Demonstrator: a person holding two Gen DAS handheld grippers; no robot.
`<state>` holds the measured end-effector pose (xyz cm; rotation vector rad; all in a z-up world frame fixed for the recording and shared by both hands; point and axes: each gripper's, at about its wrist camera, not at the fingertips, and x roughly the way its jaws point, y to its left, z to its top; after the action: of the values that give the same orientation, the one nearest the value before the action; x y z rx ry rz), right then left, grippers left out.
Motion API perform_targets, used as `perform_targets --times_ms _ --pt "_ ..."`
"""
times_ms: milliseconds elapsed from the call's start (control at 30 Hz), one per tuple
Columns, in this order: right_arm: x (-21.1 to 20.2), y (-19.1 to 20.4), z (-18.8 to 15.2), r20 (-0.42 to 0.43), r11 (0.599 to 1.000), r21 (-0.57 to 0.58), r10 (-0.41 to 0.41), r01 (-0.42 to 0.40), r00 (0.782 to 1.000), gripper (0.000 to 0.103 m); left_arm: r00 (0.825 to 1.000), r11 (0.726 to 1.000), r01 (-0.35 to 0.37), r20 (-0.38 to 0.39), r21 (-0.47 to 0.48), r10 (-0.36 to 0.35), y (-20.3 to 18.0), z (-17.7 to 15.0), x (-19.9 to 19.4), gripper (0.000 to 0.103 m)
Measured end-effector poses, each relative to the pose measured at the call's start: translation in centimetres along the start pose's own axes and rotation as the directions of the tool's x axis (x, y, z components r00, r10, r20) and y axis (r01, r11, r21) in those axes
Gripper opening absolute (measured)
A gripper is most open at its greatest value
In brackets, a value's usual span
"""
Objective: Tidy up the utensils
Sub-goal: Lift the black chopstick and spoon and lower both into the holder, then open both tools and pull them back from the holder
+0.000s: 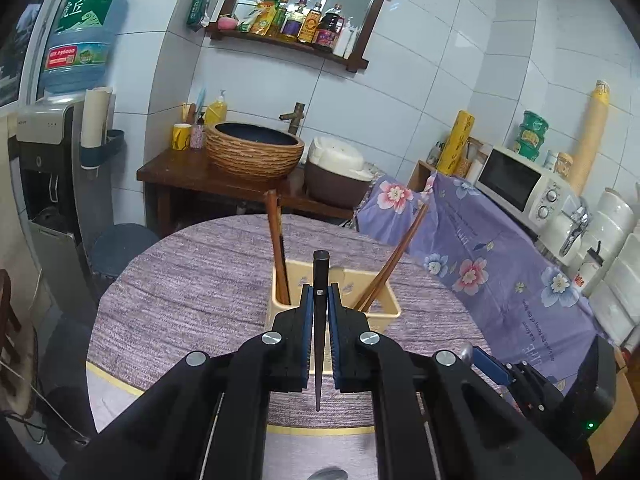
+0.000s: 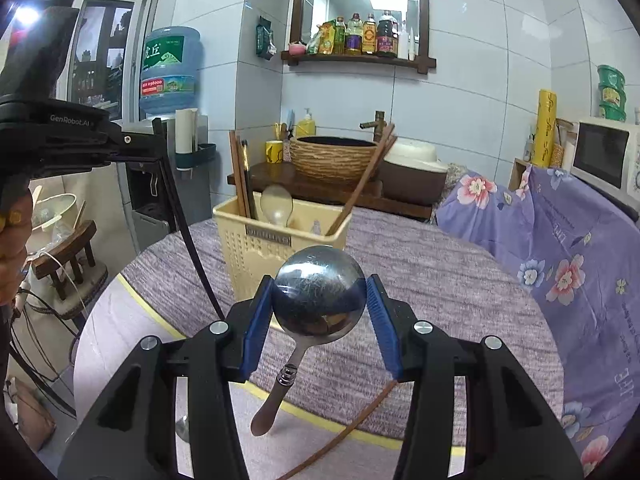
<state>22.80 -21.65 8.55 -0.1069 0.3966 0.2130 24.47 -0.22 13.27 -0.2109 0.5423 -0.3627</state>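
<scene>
Both grippers hold utensils near the cream utensil basket on the round tabletop.

The left gripper has its fingers pinched narrow on a dark chopstick, which stands nearly upright between the blue pads, its tip hanging free above the purple tabletop. Just beyond it sits the cream utensil basket, with brown chopsticks leaning against its left wall and another pair slanting out to the right. The right gripper has its fingers partly spread, clamping the round bowl of a metal spoon, whose handle hangs down toward the near edge. In the right wrist view, a pale spoon stands inside the basket, and a loose brown chopstick lies on the near tabletop.
</scene>
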Motion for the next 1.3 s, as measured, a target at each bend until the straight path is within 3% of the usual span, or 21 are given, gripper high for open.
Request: perform_targets --times_ms 200,333,467,567,933,1300 --pt "-0.7 -0.1 7.0 0.115 0.999 -0.046 -0.013 0.019 0.993 0.047 0.995 0.998 0.054 0.085 0.014 -0.055 -0.9 5.1 -3.3 0.008" --pt "0.3 -0.3 12.2 0.178 0.996 -0.048 -0.063 0.073 0.982 0.047 0.983 1.0 0.013 0.181 0.008 -0.014 -1.3 9.1 -4.4 0.008" --pt "2.4 -0.5 14.3 0.201 0.991 -0.033 -0.121 0.13 0.972 0.047 0.973 0.998 -0.055 0.225 0.001 0.053 -1.5 11.1 -2.9 0.008" --pt "4.9 -0.7 13.9 0.179 0.988 -0.022 -0.145 0.151 0.973 0.048 0.971 0.996 -0.092 0.222 0.003 0.089 -1.2 10.9 -0.4 0.008" --pt "11.0 0.0 7.8 0.076 0.99 -0.034 -0.135 0.138 0.988 0.048 0.987 0.996 -0.088 0.136 -0.001 0.087 0.4 7.0 4.7 0.008" --pt "12.3 1.6 4.3 0.048 0.987 -0.079 -0.138 0.141 0.989 0.048 0.996 0.996 -0.089 0.003 -0.018 0.089 1.8 2.8 8.7 0.008"
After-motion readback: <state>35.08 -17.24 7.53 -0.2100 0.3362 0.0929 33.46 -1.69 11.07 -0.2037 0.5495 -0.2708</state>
